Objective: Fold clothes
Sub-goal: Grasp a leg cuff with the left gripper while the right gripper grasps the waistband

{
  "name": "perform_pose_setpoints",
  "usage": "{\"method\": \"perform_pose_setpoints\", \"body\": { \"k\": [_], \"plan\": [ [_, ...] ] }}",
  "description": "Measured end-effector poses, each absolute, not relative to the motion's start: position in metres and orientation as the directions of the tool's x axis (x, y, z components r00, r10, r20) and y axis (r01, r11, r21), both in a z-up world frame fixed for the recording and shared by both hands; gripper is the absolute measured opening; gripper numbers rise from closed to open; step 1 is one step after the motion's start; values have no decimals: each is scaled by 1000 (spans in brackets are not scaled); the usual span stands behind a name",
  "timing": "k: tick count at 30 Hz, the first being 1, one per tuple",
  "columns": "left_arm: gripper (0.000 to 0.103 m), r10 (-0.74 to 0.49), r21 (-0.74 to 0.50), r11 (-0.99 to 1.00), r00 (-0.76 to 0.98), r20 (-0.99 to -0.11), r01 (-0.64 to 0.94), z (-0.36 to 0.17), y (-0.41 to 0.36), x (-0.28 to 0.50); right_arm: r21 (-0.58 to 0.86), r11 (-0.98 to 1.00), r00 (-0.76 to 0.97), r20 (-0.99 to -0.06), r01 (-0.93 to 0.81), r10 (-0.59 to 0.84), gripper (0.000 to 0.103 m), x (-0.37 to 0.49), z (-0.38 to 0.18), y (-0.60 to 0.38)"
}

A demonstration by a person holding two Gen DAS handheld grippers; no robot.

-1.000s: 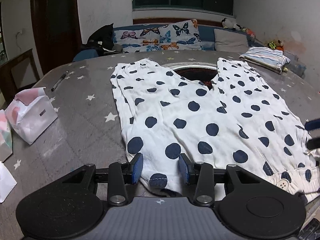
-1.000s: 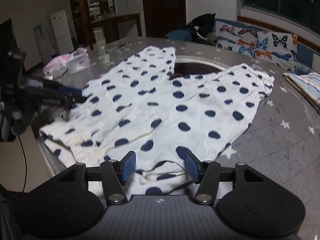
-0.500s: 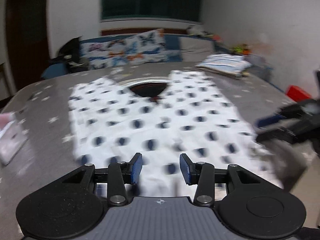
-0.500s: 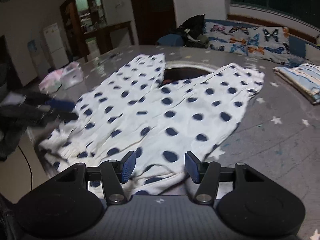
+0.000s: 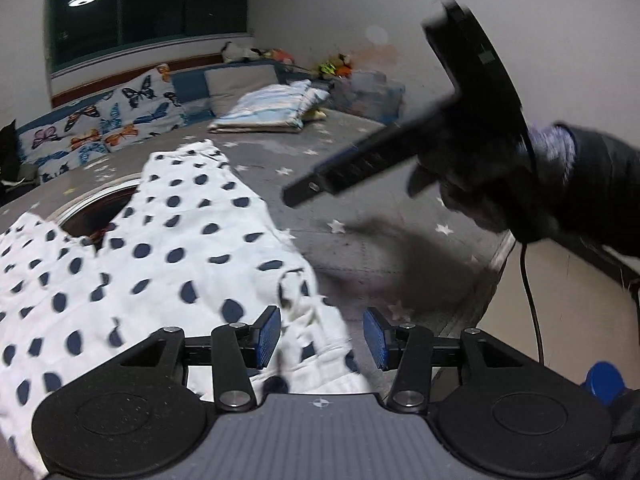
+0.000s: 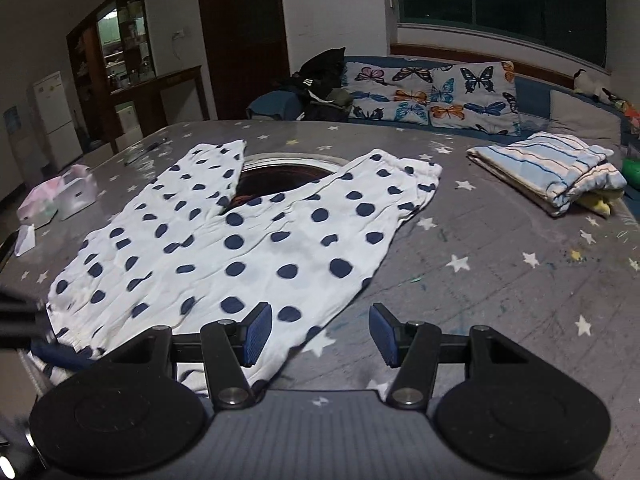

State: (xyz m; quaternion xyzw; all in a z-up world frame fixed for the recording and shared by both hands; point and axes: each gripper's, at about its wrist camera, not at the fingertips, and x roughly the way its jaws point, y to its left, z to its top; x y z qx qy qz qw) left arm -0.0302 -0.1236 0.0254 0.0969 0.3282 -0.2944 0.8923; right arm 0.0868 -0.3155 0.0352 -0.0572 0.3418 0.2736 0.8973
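Note:
White trousers with navy polka dots (image 6: 240, 240) lie spread flat on the grey star-patterned table (image 6: 500, 280), legs pointing away. In the left wrist view the trousers (image 5: 160, 260) fill the left half, and a rumpled waist corner lies between my fingers. My left gripper (image 5: 322, 338) is open low over that corner, gripping nothing. My right gripper (image 6: 320, 334) is open at the trousers' near right edge, left pad over cloth, right pad over bare table. The left wrist view also shows the right gripper (image 5: 312, 188) raised in a dark-gloved hand (image 5: 500, 188).
A folded striped cloth (image 6: 548, 168) lies at the table's far right. A round dark opening (image 6: 288, 176) in the table shows between the trouser legs. A pale plastic bag (image 6: 60, 200) sits at the left. A butterfly-print sofa (image 6: 432, 96) stands behind. The table edge (image 5: 492, 264) drops away at right.
Both cameras have swung to the right. My left gripper moved from the left hem to the waist corner. The right gripper rose and shifted to the garment's right edge.

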Motion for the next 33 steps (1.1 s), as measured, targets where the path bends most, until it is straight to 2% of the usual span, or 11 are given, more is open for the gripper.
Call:
{"method": "perform_pose_setpoints", "body": {
  "k": [3,5,6,7,10,11,25,33],
  "plan": [
    [48,-438,5,804,599,-670,594,15,-131,-24,90,845,615,-646,-527,452,55,95,35,-317],
    [43,-430,6,802,584,-689,597,8,-133,-20,94,848,614,-648,-522,451,55,102,33,-318],
    [39,-431,-3,801,574,-697,599,6,-132,-16,98,849,613,-649,-520,450,55,106,33,-318],
    [29,-436,-14,799,562,-703,602,4,-131,-14,102,850,612,-651,-517,450,54,110,32,-318],
    [16,-465,-60,793,539,-702,606,4,-123,-9,97,858,618,-653,-505,437,54,126,29,-319],
    [14,-478,-81,793,534,-698,604,5,-118,-7,94,862,622,-654,-498,431,53,134,28,-319],
    [12,-619,-344,771,503,-602,536,21,-68,13,137,914,646,-667,-382,370,44,280,9,-305],
    [12,-637,-401,764,491,-594,506,18,-57,23,174,930,651,-672,-325,353,43,347,-4,-299]
  ]
}}
